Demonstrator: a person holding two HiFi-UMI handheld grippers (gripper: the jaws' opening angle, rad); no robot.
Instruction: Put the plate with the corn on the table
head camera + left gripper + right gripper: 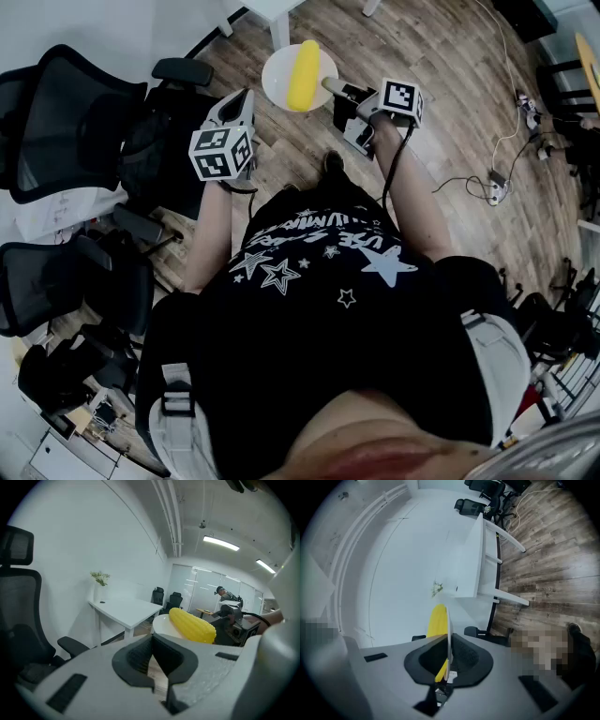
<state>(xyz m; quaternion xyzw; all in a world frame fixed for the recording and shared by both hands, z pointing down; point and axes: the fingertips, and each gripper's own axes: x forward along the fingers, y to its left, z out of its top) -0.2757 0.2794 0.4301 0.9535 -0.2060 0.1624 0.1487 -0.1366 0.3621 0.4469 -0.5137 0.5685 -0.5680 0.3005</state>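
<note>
A round white plate (277, 82) with a yellow corn cob (303, 75) on it hangs level above the wooden floor in the head view. My right gripper (332, 87) is shut on the plate's right rim. In the right gripper view the plate (449, 634) shows edge-on between the jaws, with the corn (437, 620) to its left. My left gripper (246, 97) is shut on nothing, a little left of the plate and not touching it. From the left gripper view the corn (192, 625) and plate (161, 624) show just past the closed jaws. The white table (126, 609) stands beyond.
Black office chairs (75, 122) crowd the left side. Cables and a power strip (495, 186) lie on the floor at the right. A small plant (100, 578) stands on the table's far end. A person (224, 592) sits far back in the room.
</note>
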